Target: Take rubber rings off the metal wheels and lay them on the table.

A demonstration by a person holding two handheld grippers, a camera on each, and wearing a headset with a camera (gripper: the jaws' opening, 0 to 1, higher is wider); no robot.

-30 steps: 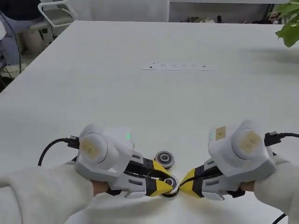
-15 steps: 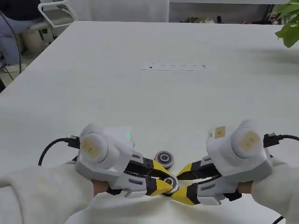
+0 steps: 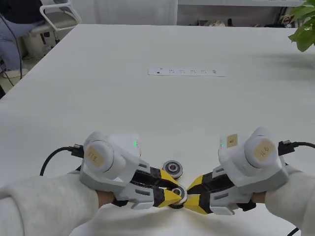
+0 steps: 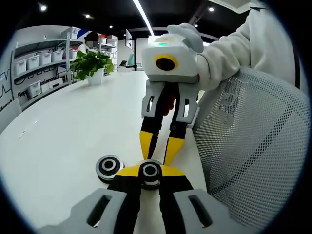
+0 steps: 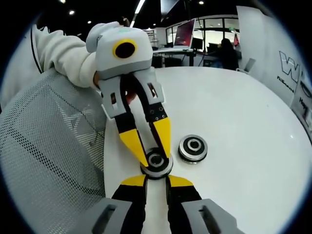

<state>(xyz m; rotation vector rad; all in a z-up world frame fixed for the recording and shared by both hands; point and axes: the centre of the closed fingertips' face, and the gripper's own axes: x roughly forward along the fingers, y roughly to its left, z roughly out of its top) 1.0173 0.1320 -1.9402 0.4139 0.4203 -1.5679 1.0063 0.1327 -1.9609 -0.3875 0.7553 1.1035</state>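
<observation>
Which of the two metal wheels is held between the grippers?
The nearer wheel, at the edge of the table: the left gripper is shut on it, and the tips of the right gripper meet its rim. The other wheel lies free beside it.

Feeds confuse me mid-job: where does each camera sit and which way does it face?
Head view: headset, looking down at the table; sleeves, left gripper and right gripper meet at a wheel.
Left gripper view: along its own jaws, facing the right gripper and sleeve.
Right gripper view: the reverse, facing the left.
Shared: that wheel and a second wheel.
</observation>
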